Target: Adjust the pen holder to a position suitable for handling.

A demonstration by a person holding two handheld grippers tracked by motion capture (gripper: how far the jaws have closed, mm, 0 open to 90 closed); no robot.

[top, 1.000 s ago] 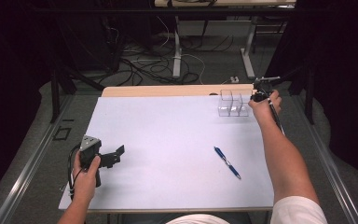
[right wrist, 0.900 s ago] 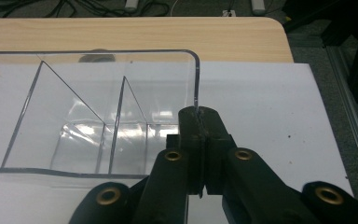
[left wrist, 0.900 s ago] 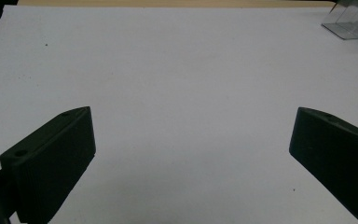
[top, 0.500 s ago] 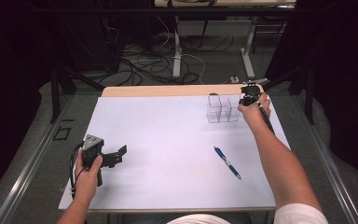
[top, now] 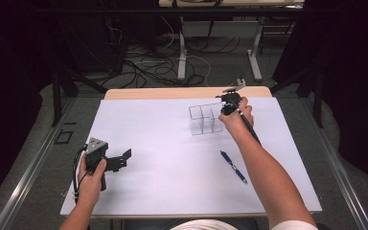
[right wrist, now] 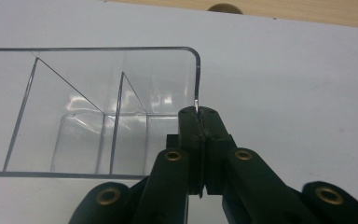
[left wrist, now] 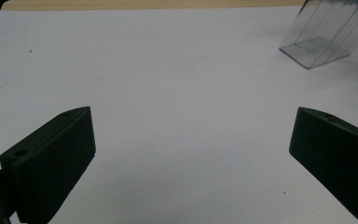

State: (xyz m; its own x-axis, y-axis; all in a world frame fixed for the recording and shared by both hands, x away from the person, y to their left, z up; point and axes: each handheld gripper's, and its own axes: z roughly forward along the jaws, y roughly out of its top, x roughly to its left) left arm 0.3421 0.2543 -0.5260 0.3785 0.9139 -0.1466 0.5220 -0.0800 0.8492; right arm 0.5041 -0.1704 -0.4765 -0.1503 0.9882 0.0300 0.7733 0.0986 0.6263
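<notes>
Right hand-held gripper (right wrist: 198, 116) pinches the thin end wall of the clear plastic divided organizer (top: 205, 118), which sits beyond the blue pen (top: 233, 166) on the tabletop (top: 163, 143): light, rigid, slick, likely brittle; grip at wall edge.

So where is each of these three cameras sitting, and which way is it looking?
High view: above the person's side, looking forward and down on the white table; both forearms enter from below, left gripper and right gripper in hand.
Left gripper view: rides the left gripper, looking over the table between its wide-apart jaws.
Right gripper view: rides the right gripper, jaws clamped on the clear box wall.
Shared: all three show the clear box; the blue pen lies in the high view.
</notes>
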